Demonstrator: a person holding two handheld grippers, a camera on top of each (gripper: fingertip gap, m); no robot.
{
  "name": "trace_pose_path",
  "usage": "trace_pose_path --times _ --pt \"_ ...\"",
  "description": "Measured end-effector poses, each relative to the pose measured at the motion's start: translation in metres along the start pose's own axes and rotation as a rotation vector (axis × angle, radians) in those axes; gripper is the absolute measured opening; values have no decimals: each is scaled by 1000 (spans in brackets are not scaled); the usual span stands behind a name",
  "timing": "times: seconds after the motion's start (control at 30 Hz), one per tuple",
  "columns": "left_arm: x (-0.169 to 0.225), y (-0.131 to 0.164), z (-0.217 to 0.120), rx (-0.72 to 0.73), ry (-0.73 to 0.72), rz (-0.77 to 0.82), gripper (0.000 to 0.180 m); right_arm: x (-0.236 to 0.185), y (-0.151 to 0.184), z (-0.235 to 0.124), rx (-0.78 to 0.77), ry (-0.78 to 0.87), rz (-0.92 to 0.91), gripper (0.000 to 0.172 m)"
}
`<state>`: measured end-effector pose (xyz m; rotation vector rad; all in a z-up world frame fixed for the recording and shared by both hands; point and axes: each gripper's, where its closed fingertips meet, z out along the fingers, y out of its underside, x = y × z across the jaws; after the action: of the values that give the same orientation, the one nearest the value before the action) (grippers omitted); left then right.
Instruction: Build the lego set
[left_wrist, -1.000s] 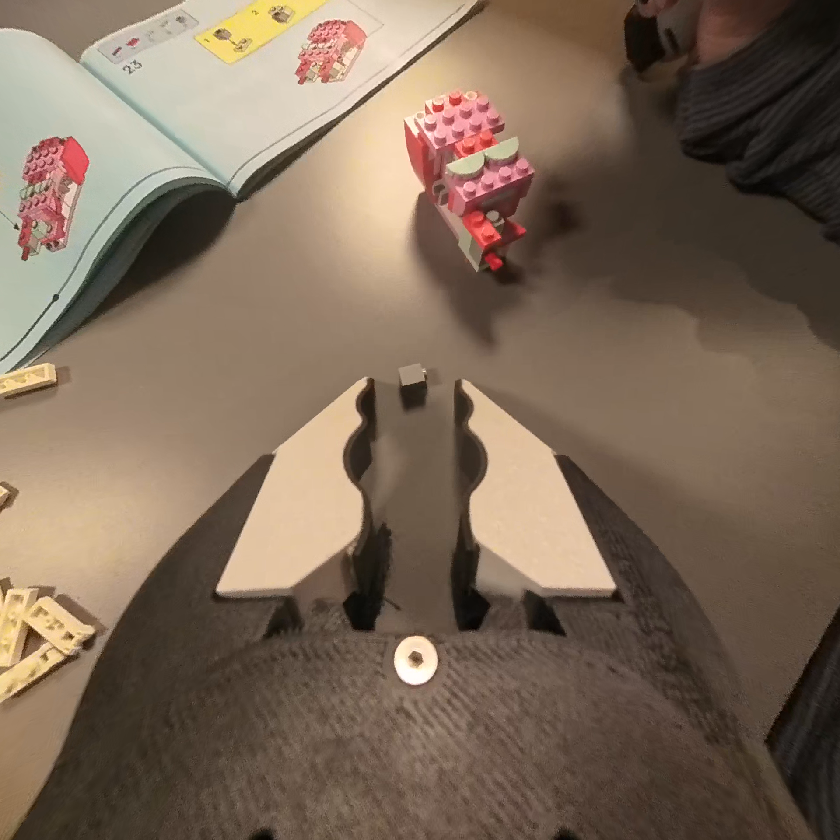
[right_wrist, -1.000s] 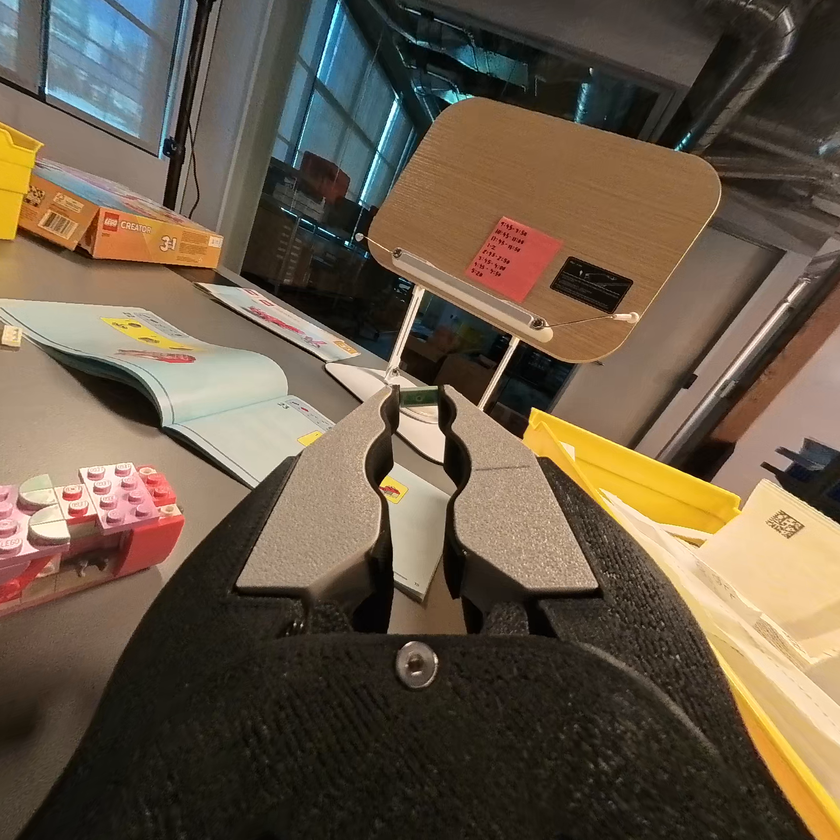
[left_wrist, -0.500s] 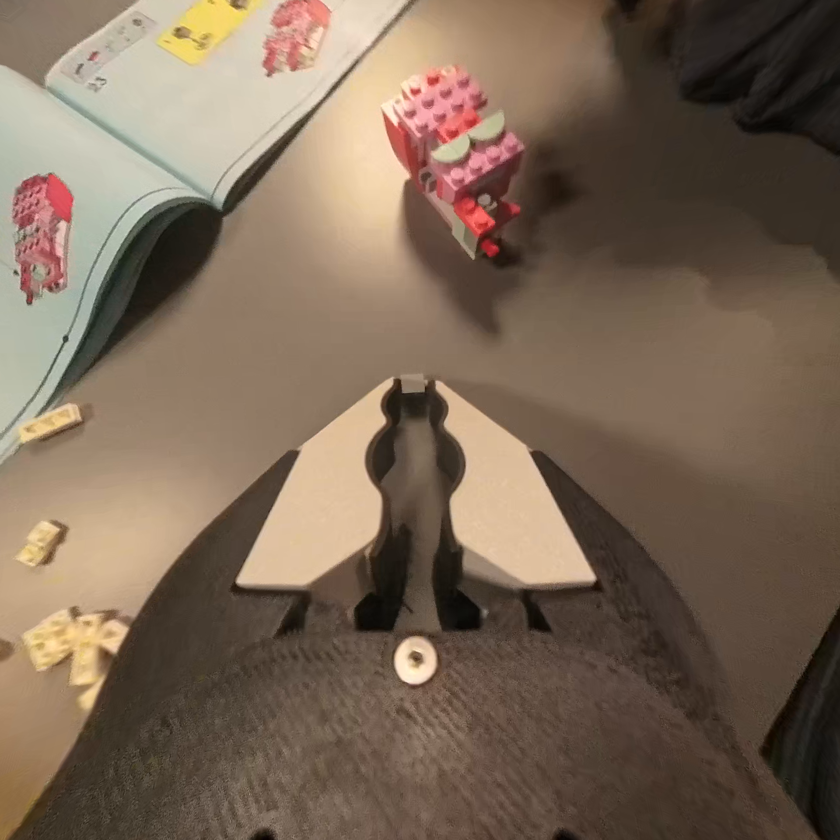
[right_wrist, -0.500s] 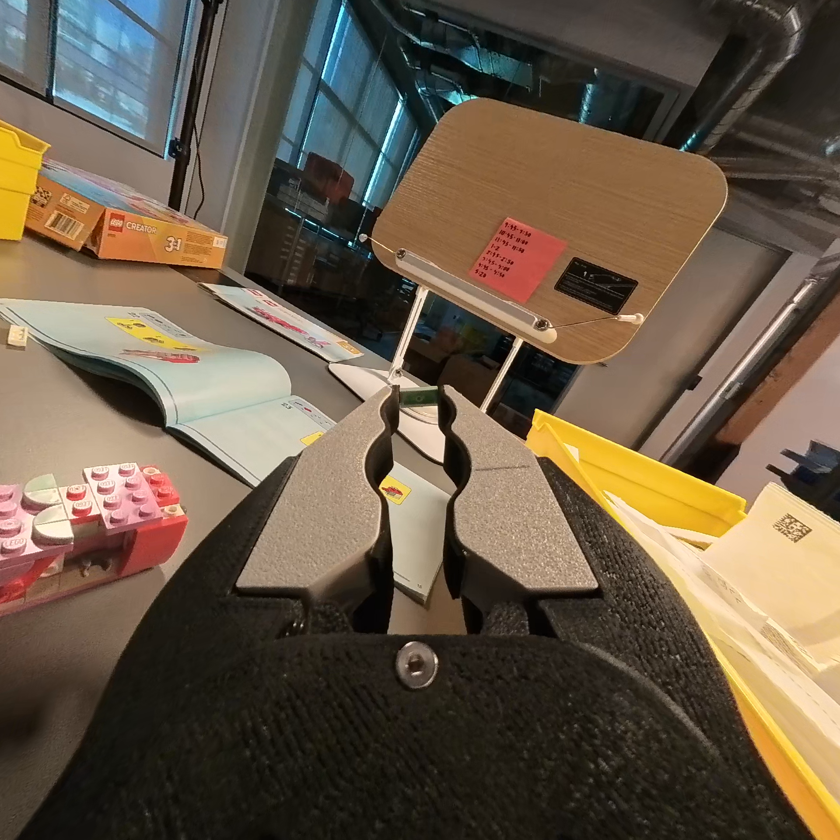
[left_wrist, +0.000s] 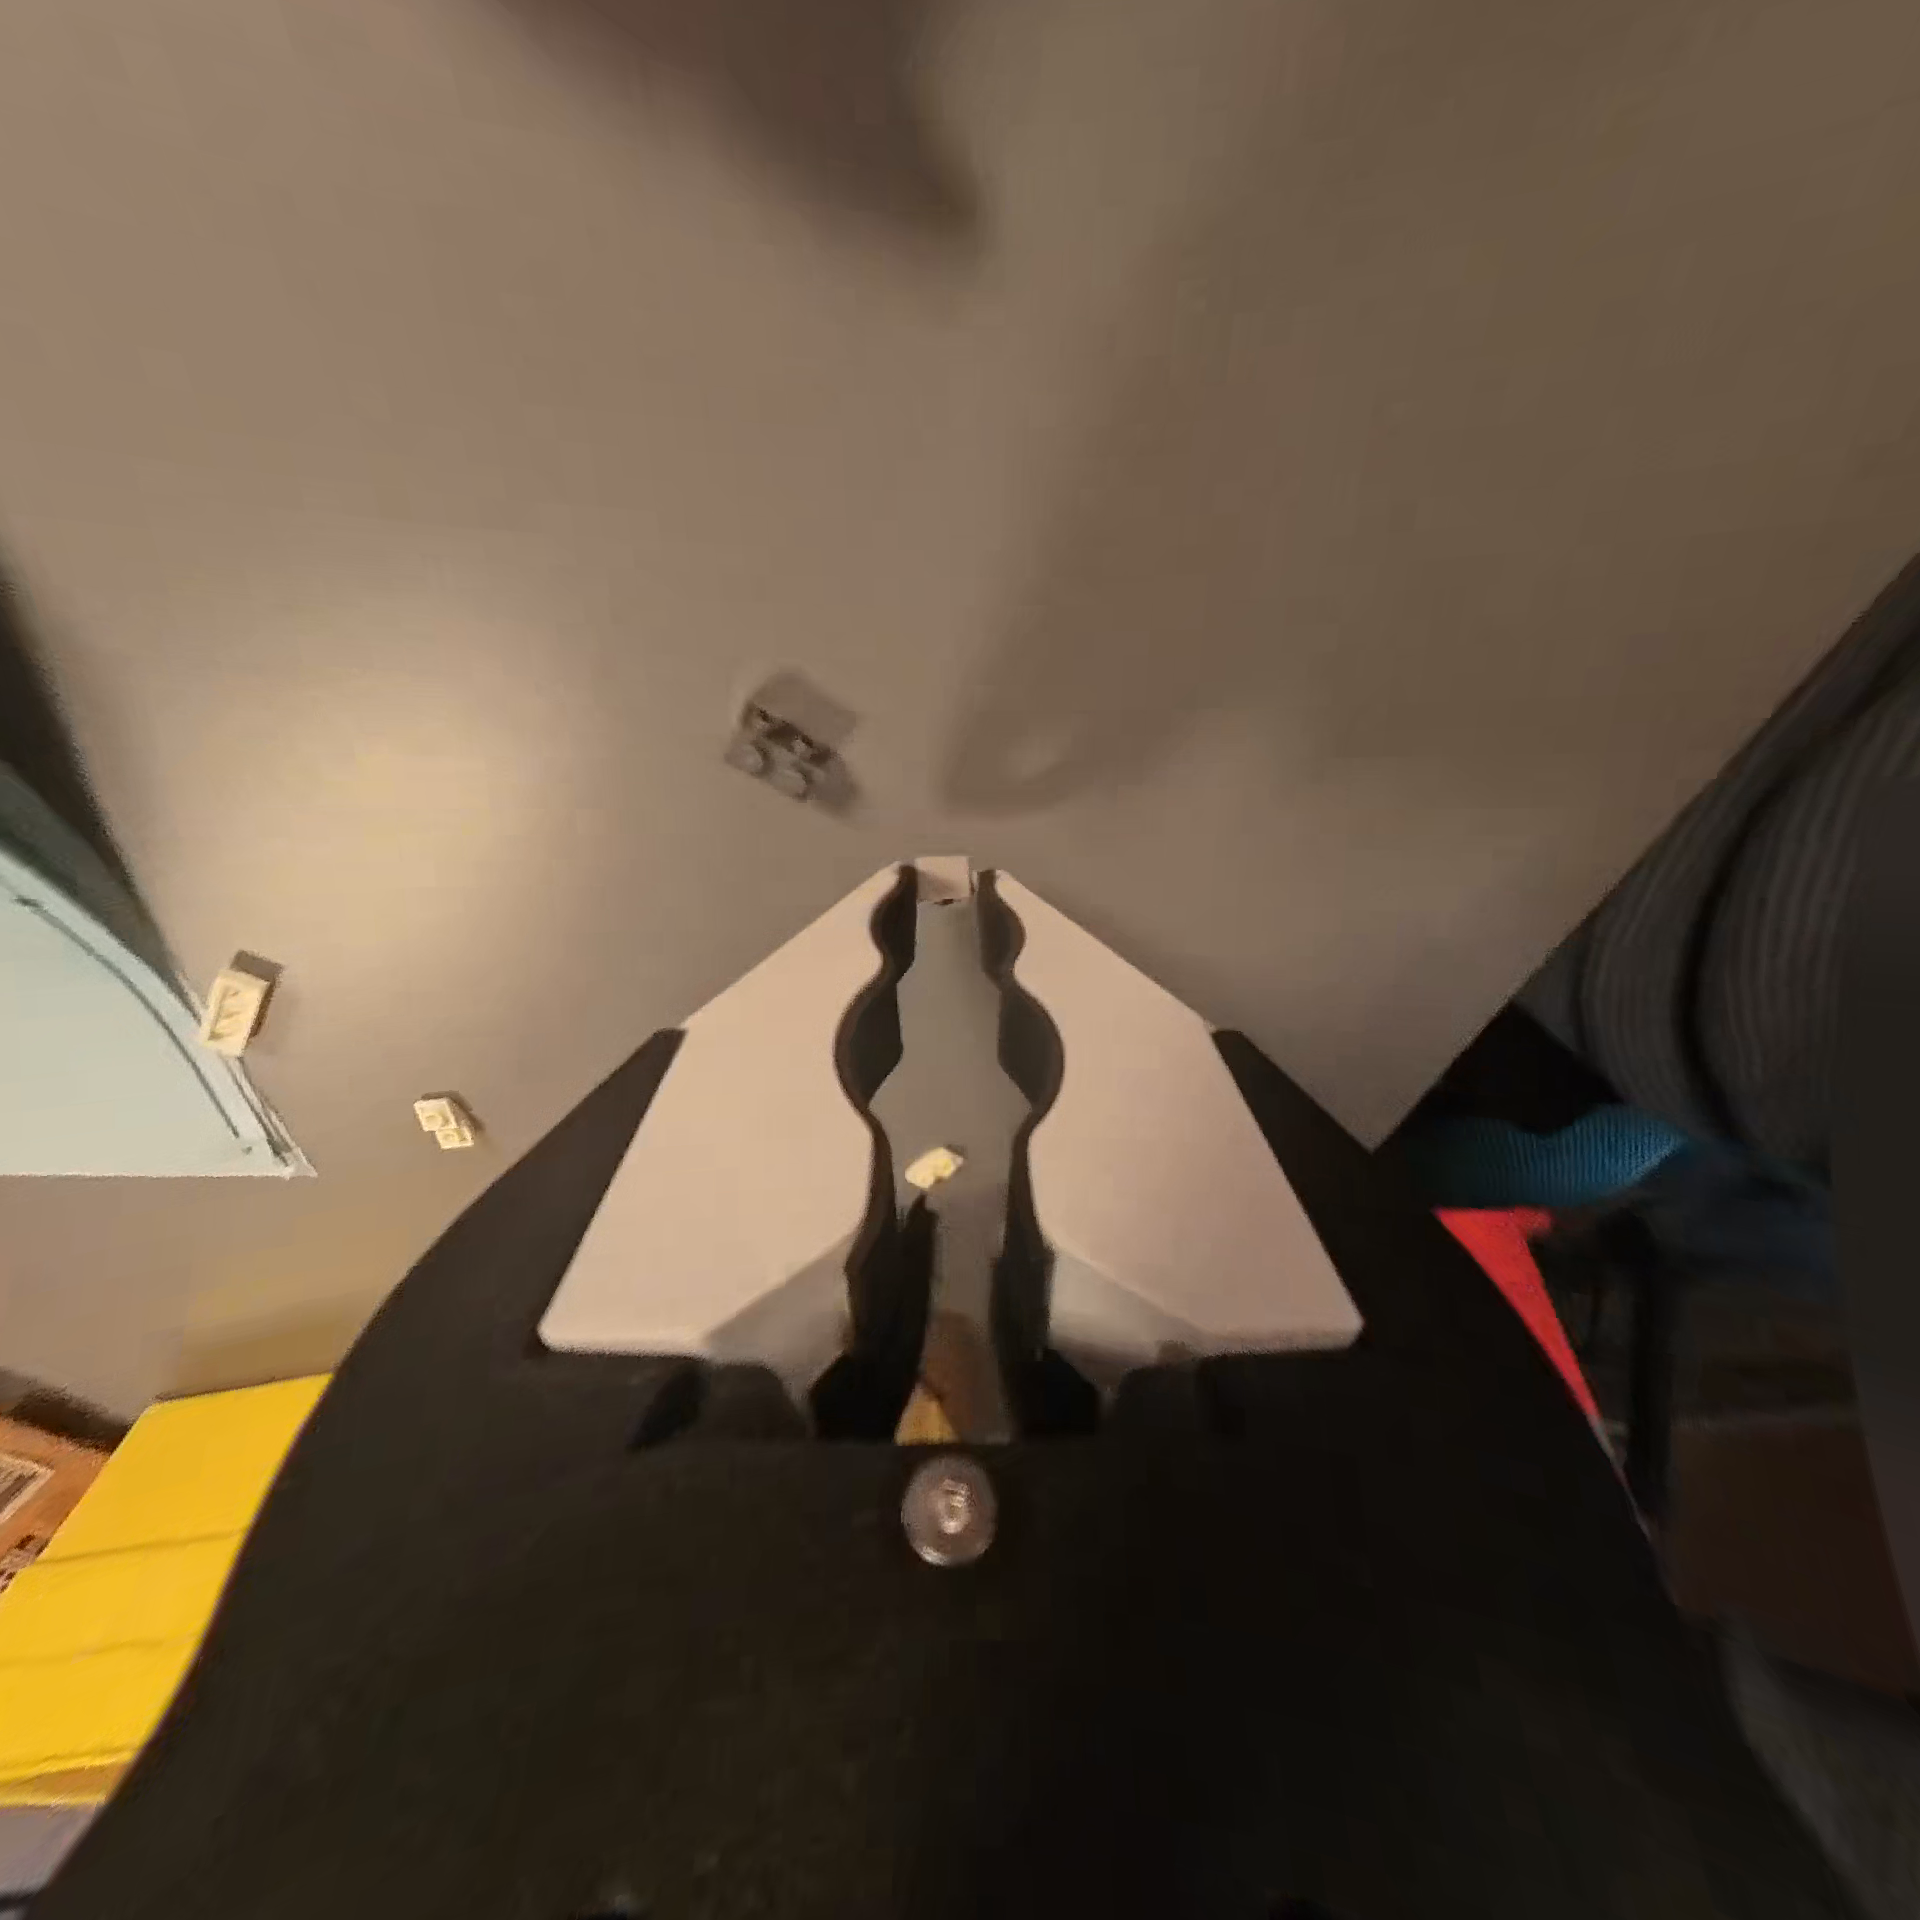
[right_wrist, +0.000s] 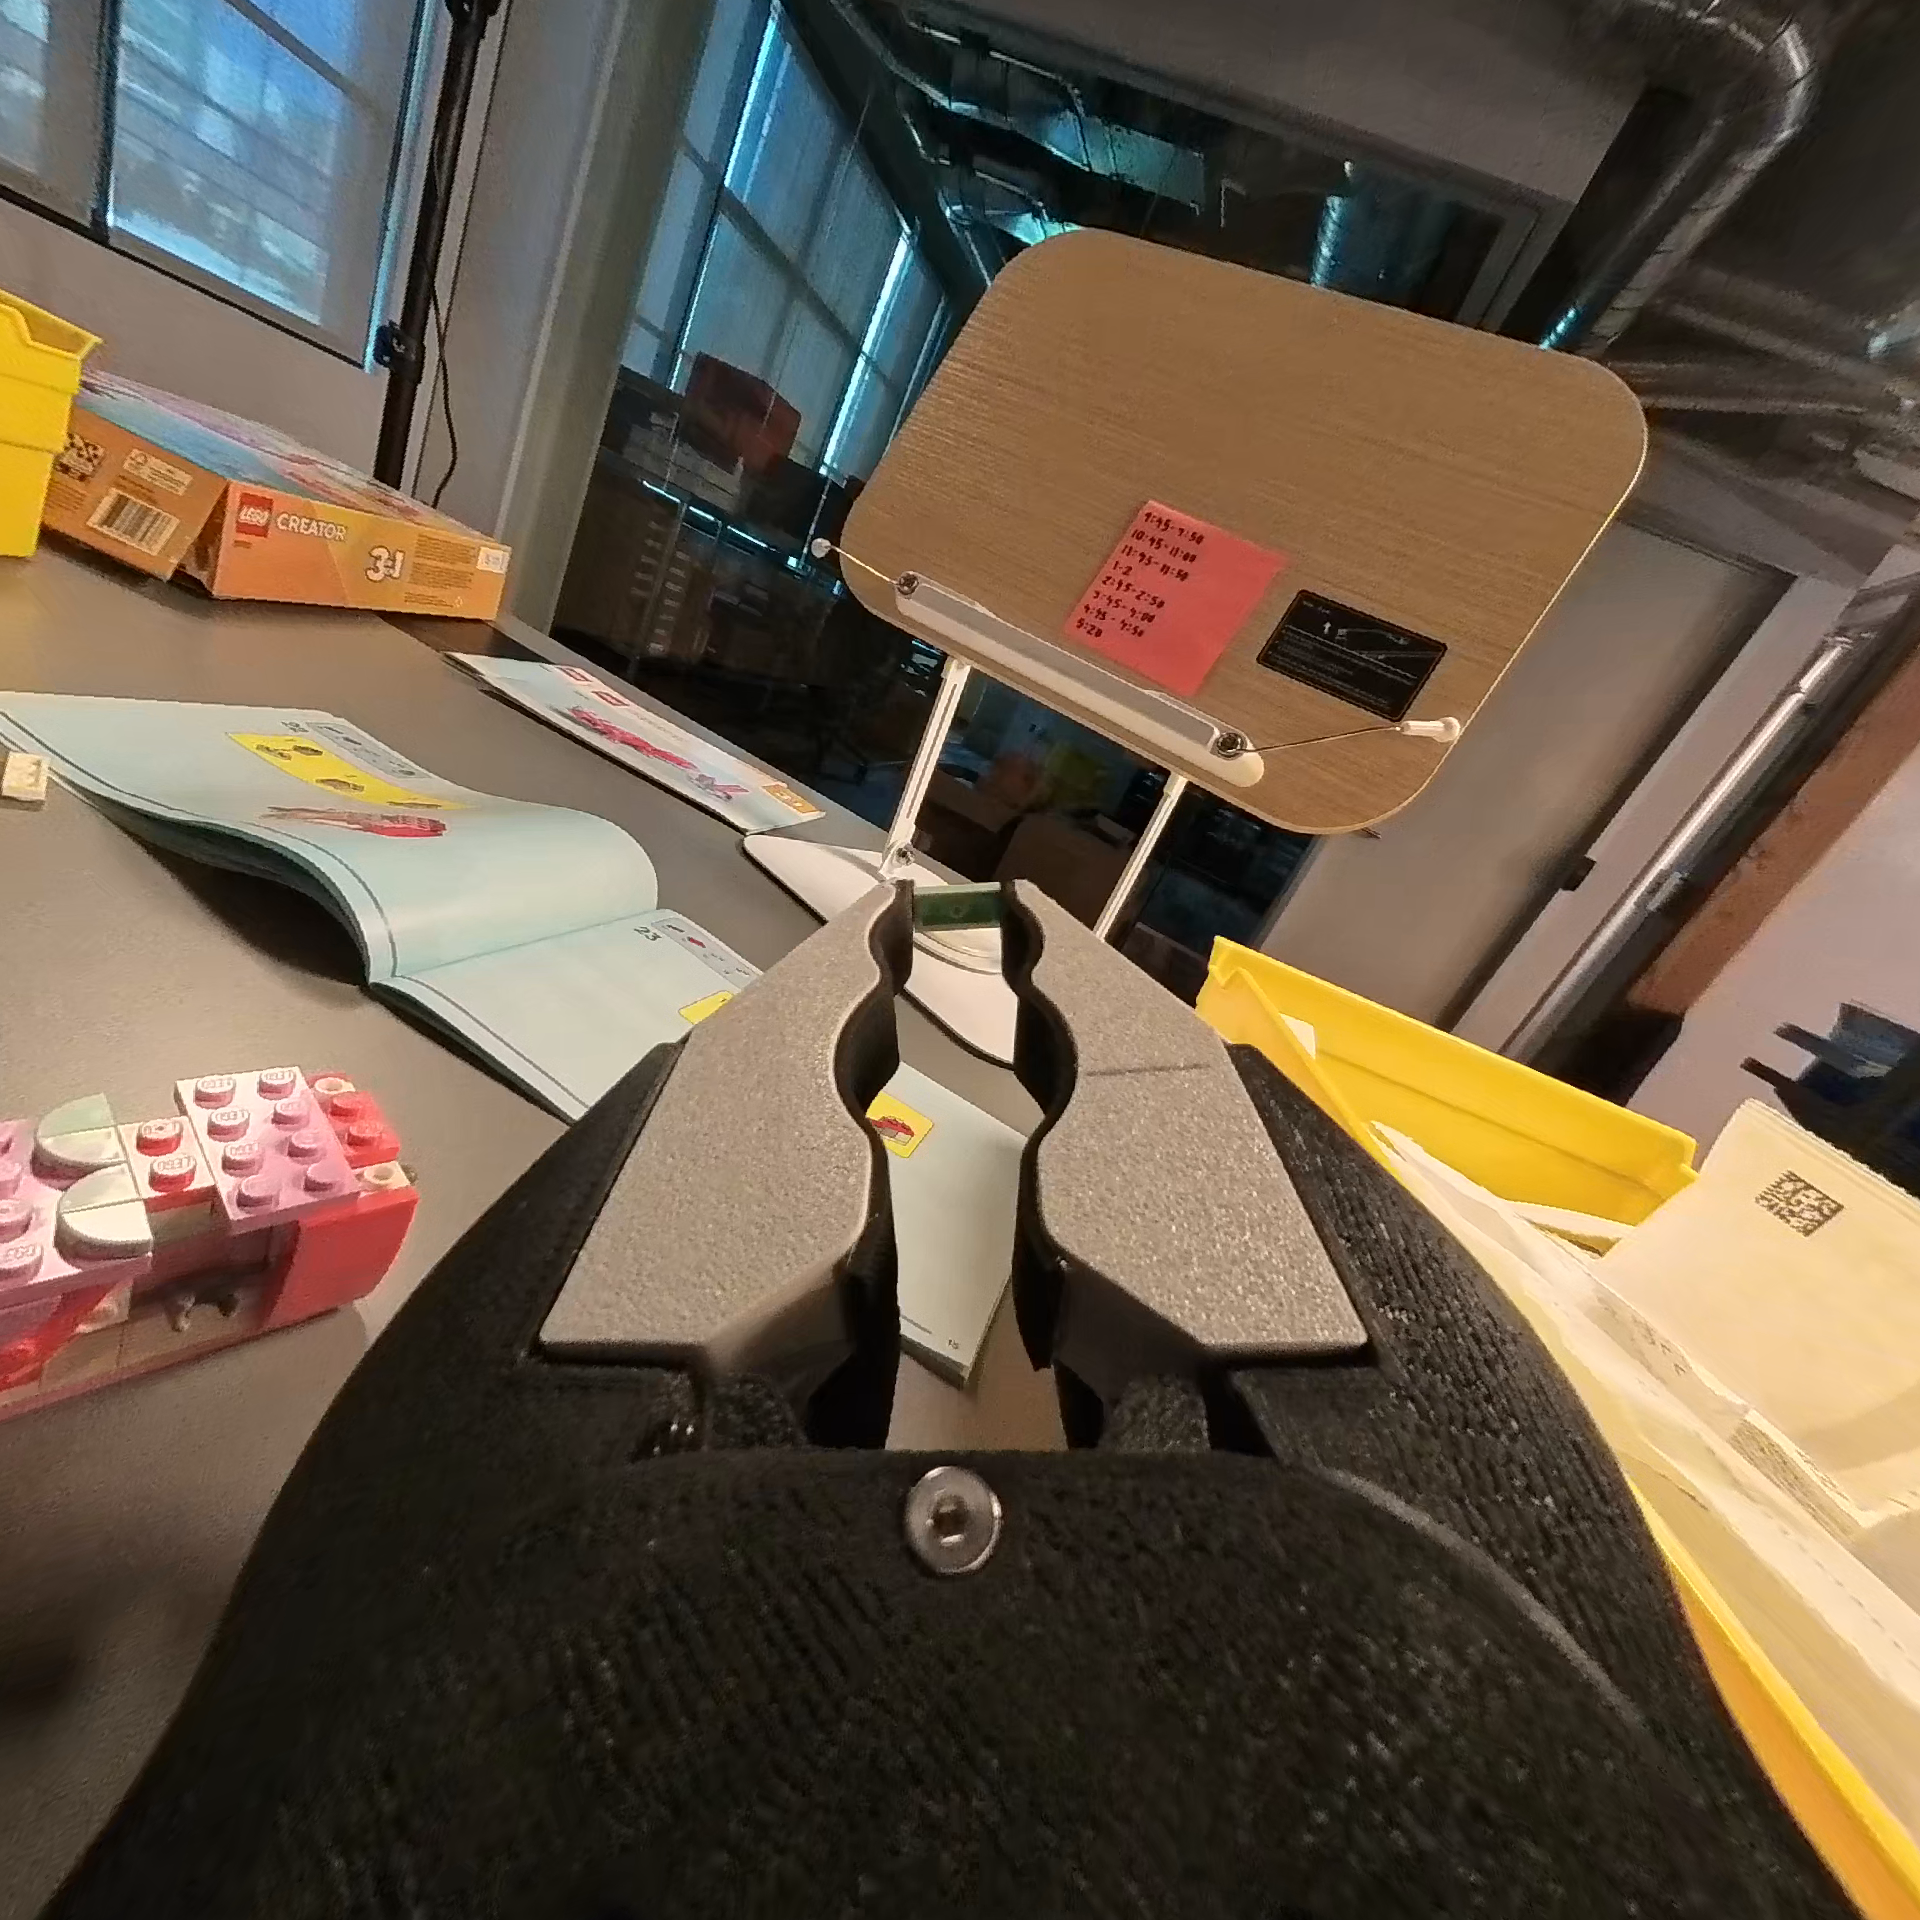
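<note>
A small grey brick (left_wrist: 943, 876) is pinched at the left gripper (left_wrist: 945, 883) tips above the table (left_wrist: 520, 416); it is probably light, rigid, slippery. A green piece (right_wrist: 958, 906) is clamped by the right gripper (right_wrist: 956, 909), by its 2 ends.

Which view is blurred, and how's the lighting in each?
Left wrist view: motion-smeared, warm dim light, soft shadows on the table; the grey brick is streaked. Right wrist view: sharp, wide-angle bowing, the book stand evenly lit against dark windows.
</note>
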<state>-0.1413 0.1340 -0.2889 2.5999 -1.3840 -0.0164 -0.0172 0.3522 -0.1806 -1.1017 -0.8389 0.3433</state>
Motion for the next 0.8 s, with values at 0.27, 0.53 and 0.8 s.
trace_pose_path --times 0.27,0.53,0.8 --pt "9 4 12 -48 37 -4 11 -1 0 1 2 -5 -4 15" --pt "4 -5 3 54 33 -50 48 -1 0 1 2 -3 -6 15" --pt "-36 10 -67 539 -52 -285 64 0 -2 0 9 -3 -6 15"
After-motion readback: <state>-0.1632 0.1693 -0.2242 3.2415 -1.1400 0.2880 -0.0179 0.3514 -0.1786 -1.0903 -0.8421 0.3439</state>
